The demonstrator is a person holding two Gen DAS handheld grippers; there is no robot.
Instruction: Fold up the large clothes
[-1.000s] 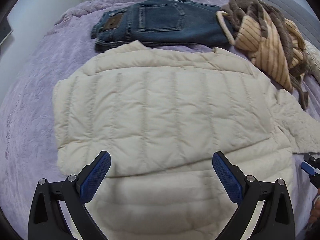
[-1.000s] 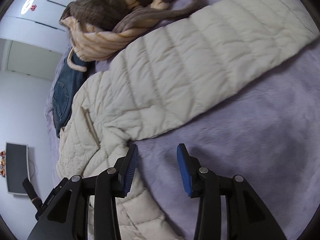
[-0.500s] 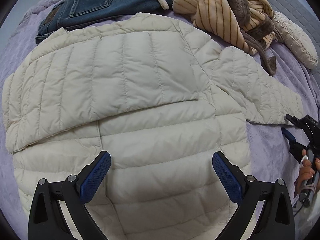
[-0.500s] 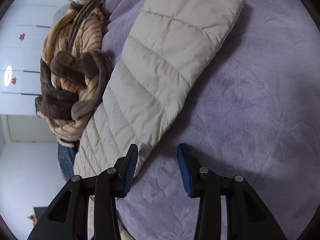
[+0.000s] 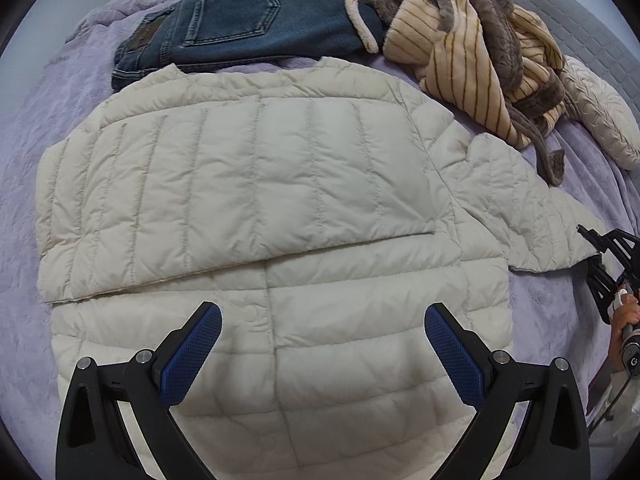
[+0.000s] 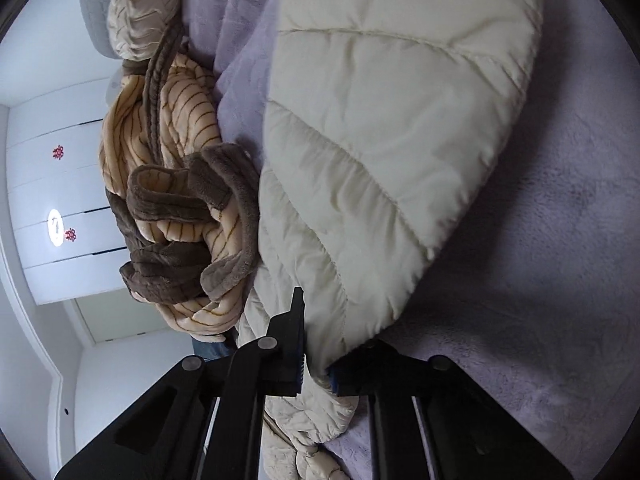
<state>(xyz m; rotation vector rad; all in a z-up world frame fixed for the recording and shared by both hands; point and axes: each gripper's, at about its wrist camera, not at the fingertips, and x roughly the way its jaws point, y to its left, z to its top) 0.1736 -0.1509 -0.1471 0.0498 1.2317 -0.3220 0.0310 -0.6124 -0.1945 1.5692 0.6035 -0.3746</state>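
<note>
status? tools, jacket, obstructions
Left tool open above jacket. Right tool shut on outstretched sleeve. Robe beside sleeve, jeans past collar.

Cream quilted puffer jacket [image 5: 276,248] lies flat on lavender bed cover [image 5: 24,128], collar end away from me, hem near. I see one sleeve [image 5: 224,196] folded across chest, cuff to right. Other sleeve [image 6: 384,128] stretched out sideways on bed cover; its edge near cuff is pinched in right tongs [image 6: 318,368], fabric bunched there.
</note>
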